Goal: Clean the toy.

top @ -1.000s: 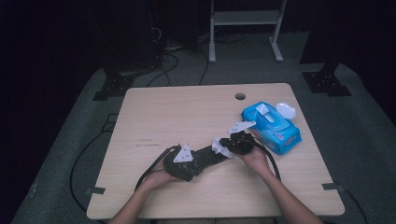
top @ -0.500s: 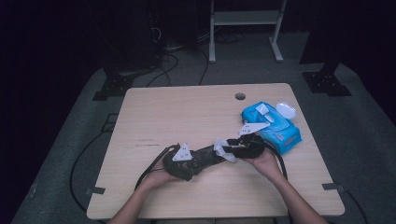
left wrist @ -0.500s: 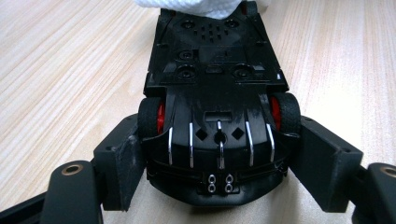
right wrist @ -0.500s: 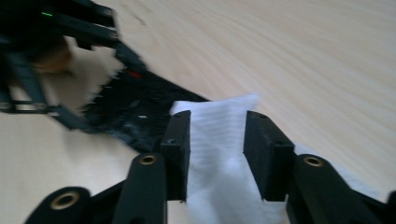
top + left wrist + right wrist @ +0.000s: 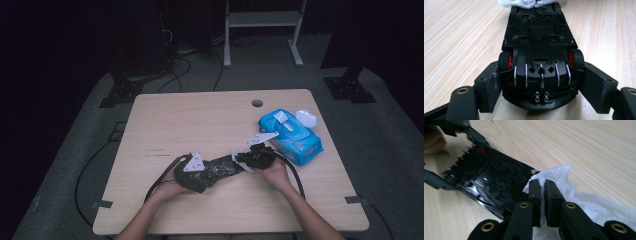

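The toy car (image 5: 540,62) lay belly-up, its long axis running straight away from the left gripper (image 5: 541,92), whose jaws clamped its near end at the wheels. At the car's far end, the right gripper (image 5: 543,195) pinched a white wipe (image 5: 574,202) between nearly closed jaws, just beside the chassis. Beyond the right gripper sat a blue wipes pack (image 5: 291,136), lid flipped open, on the table (image 5: 200,120).

Black toy car (image 5: 540,60) with red wheel hubs, flipped underside up on the wooden table, clamped at one end between black pads, crumpled white wet wipe (image 5: 564,187) pressed against its far end
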{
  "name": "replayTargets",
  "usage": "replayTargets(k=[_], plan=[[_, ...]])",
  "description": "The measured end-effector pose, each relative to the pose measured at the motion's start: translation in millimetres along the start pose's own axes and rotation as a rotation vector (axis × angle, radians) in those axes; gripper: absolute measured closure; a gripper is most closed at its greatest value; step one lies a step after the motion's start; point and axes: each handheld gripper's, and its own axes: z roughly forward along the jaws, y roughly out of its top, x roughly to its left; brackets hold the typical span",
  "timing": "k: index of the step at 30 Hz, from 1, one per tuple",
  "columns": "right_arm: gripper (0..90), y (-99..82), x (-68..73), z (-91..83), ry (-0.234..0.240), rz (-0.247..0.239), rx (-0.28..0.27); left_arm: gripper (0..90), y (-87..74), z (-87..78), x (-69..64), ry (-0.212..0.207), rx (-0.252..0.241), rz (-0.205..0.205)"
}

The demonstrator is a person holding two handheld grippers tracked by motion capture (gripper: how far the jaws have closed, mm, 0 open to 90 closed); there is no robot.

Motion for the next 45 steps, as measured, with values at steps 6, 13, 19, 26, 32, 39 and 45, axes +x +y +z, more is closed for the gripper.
replayTargets(k=[6, 13, 19, 26, 32, 39, 45], plan=[[85.4, 5.5, 3.5, 0.8, 0.002, 0.007, -0.009, 24.4, 0.4, 0.8, -1.5, 0.008, 0.008, 0.019], [85.6, 10.9, 2.1, 7.6, -0.026, -0.007, -0.018, 24.4, 0.3, 0.8, -1.7, 0.008, 0.004, 0.02], [85.6, -3.0, -11.3, -4.8, -0.019, 0.056, 0.004, 24.5, -0.3, 1.1, 0.0, 0.004, 0.0, 0.004], [85.6, 3.5, 11.6, -3.8, 0.038, -0.027, 0.022, 24.5, 0.0, 0.7, 0.2, 0.005, 0.003, 0.004], [85.9, -6.2, 16.6, -14.4, 0.012, -0.061, 0.077, 24.5, -1.0, 0.4, 1.5, -0.001, -0.007, -0.005], [85.9, 16.2, 52.0, 5.0, 0.109, -0.156, 0.082, 24.6, -0.2, 0.6, 0.8, 0.002, -0.001, 0.006], [85.9, 15.3, 33.5, 0.8, 0.064, -0.132, 0.099, 24.5, -1.9, -1.2, 3.3, -0.013, -0.014, -0.011]])
